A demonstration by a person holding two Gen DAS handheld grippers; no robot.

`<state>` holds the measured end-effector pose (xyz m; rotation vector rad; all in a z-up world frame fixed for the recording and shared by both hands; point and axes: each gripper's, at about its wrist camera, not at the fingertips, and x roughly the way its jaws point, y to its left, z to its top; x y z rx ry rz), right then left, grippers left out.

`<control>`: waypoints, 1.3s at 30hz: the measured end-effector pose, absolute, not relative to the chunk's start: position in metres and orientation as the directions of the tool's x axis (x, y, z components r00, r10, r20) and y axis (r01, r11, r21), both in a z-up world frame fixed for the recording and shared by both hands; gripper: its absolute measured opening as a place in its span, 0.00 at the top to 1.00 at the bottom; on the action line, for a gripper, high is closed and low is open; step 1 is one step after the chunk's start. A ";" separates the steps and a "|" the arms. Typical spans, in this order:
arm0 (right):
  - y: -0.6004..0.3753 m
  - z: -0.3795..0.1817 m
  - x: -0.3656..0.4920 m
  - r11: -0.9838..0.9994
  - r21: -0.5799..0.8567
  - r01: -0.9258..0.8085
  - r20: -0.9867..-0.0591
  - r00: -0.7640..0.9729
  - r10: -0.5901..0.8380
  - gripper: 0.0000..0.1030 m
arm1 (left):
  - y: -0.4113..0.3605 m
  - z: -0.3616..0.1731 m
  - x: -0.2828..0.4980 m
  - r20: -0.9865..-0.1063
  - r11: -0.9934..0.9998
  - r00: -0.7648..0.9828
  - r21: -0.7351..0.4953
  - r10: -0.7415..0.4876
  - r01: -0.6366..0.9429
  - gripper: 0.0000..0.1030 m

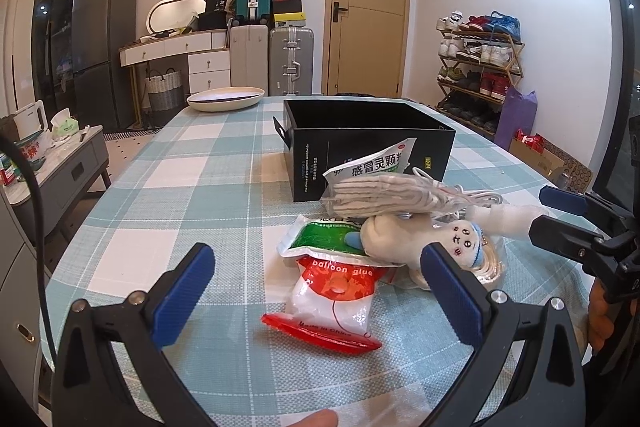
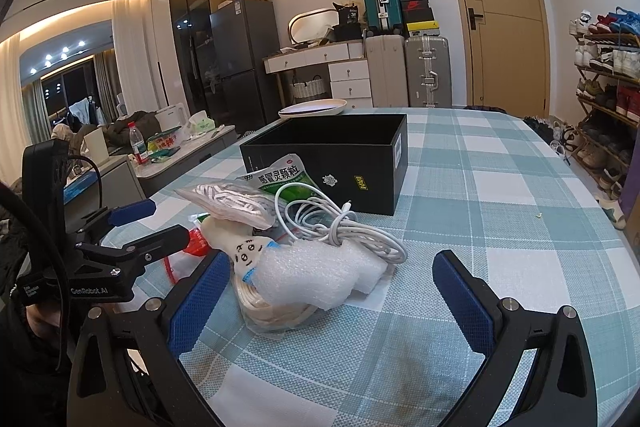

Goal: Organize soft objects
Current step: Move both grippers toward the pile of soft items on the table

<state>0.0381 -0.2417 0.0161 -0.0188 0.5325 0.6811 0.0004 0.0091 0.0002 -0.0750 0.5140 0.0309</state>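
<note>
White plush doll (image 1: 404, 235) with stitched face lies amid soft packets beside black box (image 1: 360, 143). Left gripper (image 1: 320, 291) and right gripper (image 2: 332, 303): both spread, empty.

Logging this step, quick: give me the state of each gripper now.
Left gripper: open, holding nothing, jaws spread either side of the balloon glue bag.
Right gripper: open, holding nothing, jaws wide before the foam wrap.

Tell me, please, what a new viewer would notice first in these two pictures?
A heap of soft objects lies on the checked tablecloth: a plush doll, a balloon glue bag, a white cable. Behind the heap stands an open black box. The left gripper and right gripper are open.
</note>
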 end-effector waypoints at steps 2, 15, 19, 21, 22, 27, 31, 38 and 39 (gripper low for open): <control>-0.241 0.016 0.038 0.782 0.153 -0.604 -0.476 0.649 0.594 0.00 | 0.009 0.000 0.000 -0.492 0.997 0.871 -0.064 0.011 -0.048 0.00; -0.239 0.010 0.041 0.780 0.178 -0.600 -0.500 0.627 0.597 0.00 | 0.011 -0.001 0.001 -0.493 0.997 0.870 -0.064 0.013 -0.051 0.00; -0.239 0.010 0.041 0.779 0.178 -0.602 -0.500 0.626 0.598 0.00 | 0.011 -0.001 0.002 -0.495 0.996 0.869 -0.064 0.015 -0.054 0.00; -0.239 0.010 0.041 0.780 0.178 -0.600 -0.501 0.627 0.597 0.00 | 0.011 -0.001 0.002 -0.495 0.997 0.869 -0.063 0.017 -0.055 0.00; -0.239 0.010 0.041 0.780 0.179 -0.599 -0.501 0.627 0.596 0.00 | 0.011 -0.001 0.002 -0.495 0.996 0.869 -0.064 0.016 -0.055 0.00; -0.239 0.010 0.042 0.781 0.179 -0.598 -0.506 0.625 0.594 0.00 | 0.012 -0.002 0.002 -0.497 0.996 0.868 -0.065 0.020 -0.060 0.00; -0.238 0.010 0.043 0.780 0.178 -0.600 -0.511 0.622 0.594 0.00 | 0.013 -0.003 0.003 -0.502 0.996 0.864 -0.066 0.024 -0.065 0.00; -0.231 0.010 0.046 0.776 0.151 -0.612 -0.538 0.608 0.584 0.00 | 0.014 -0.005 0.004 -0.509 0.995 0.860 -0.070 0.024 -0.069 0.00; -0.231 0.009 0.047 0.773 0.156 -0.615 -0.544 0.600 0.587 0.00 | 0.014 -0.005 0.004 -0.509 0.995 0.861 -0.072 0.022 -0.067 0.00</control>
